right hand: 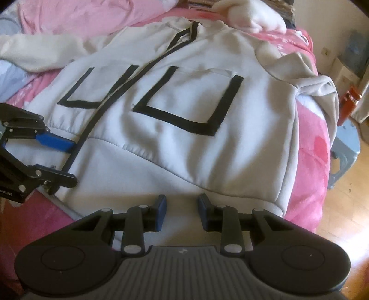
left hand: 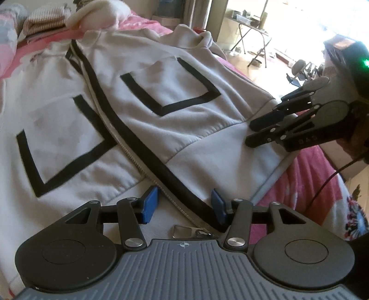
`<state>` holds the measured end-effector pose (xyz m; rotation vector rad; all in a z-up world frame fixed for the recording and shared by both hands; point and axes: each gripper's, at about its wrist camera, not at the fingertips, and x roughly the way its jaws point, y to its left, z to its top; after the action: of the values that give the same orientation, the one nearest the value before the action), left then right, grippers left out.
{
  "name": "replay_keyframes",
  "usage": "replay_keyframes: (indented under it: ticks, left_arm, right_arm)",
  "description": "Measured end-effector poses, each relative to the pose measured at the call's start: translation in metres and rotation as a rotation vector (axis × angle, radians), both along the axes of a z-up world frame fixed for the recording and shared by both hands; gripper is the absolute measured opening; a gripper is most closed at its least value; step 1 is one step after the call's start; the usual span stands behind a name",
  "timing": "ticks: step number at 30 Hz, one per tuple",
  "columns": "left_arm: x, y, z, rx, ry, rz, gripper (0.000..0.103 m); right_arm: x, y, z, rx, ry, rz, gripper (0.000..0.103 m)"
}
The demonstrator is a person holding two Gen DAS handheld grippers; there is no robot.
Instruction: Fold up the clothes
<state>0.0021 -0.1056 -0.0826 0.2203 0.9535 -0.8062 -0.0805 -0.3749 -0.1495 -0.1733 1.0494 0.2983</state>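
Observation:
A light grey zip jacket [left hand: 143, 97] [right hand: 175, 147] with black zip trim and black-outlined pockets lies flat, front up, on a pink bed. My left gripper [left hand: 184, 205] stands open low over its hem, blue pads either side of the black zip band [left hand: 161, 161], not pressing it. The metal zip pull [left hand: 182, 230] lies just below the pads. My right gripper [right hand: 182, 211] is open too, over the hem to the right, with only flat fabric showing between the pads. Each gripper appears in the other's view: the right gripper [left hand: 253, 131] and the left gripper [right hand: 71, 161].
The pink bedcover [right hand: 309, 161] ends at the bed's right edge, with wooden floor [right hand: 341, 219] and a grey-blue stool [right hand: 346, 147] beyond. A cream cushion [right hand: 249, 16] lies at the jacket's collar end. A folding table [left hand: 251, 30] stands by the bright window.

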Motion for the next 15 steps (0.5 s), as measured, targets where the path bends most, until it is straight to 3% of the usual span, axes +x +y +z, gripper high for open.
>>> replay_keyframes:
  ticks: [6, 8, 13, 15]
  left_arm:
    - [-0.002, 0.007, 0.003, -0.042, 0.007, 0.021, 0.05]
    - [0.0, 0.013, 0.008, -0.074, 0.018, 0.037, 0.051]
    - [0.008, 0.025, 0.025, -0.147, -0.019, 0.088, 0.054]
    - [0.014, 0.029, 0.032, -0.166, -0.032, 0.12, 0.06]
  right_arm:
    - [0.006, -0.002, 0.007, 0.016, 0.022, -0.046, 0.033]
    - [0.005, -0.002, 0.02, 0.06, -0.017, -0.071, 0.034]
    - [0.008, -0.01, 0.053, 0.235, -0.15, -0.147, 0.051]
    - [0.015, -0.011, 0.061, 0.271, -0.173, -0.179, 0.069]
